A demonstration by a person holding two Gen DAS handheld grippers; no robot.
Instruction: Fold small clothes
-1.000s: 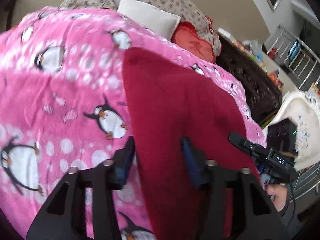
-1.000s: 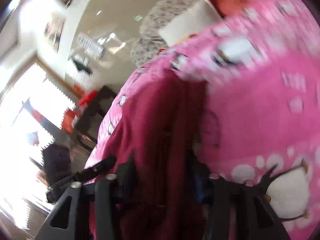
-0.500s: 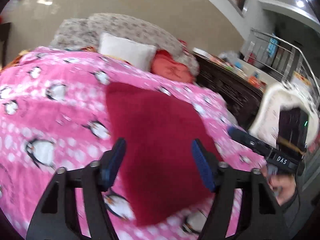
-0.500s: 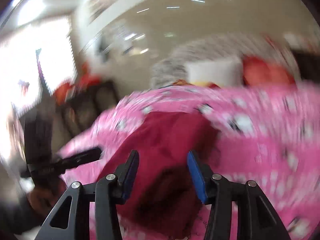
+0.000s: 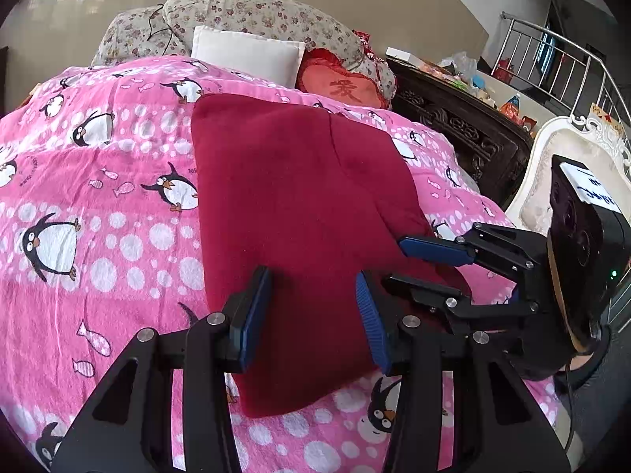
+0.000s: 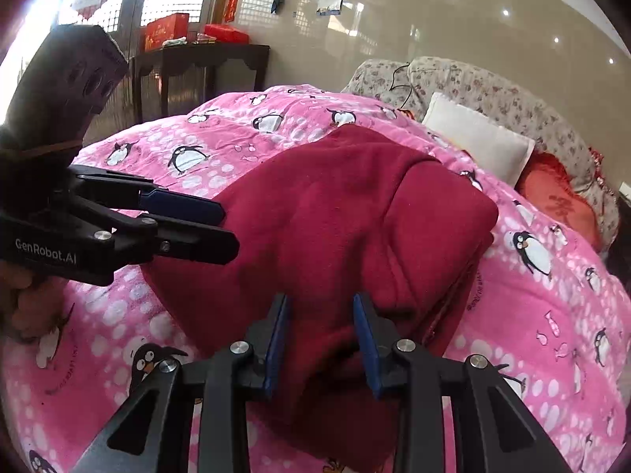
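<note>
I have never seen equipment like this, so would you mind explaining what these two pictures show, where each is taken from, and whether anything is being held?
There is no robot here: a person holds a two-finger tool in each hand, and each tool carries a wide-angle camera looking forward along its fingers. One picture comes from the left gripper, the other from the right gripper. The black arms with blue pads at the bottom of each picture are that tool's own fingers, and each view also catches the other tool from the side.

On the bed lies a pink penguin blanket with a dark red garment folded on top. Behind it sit a white pillow and a red cushion.

Both grippers stand open above the garment. Neither holds anything.
</note>
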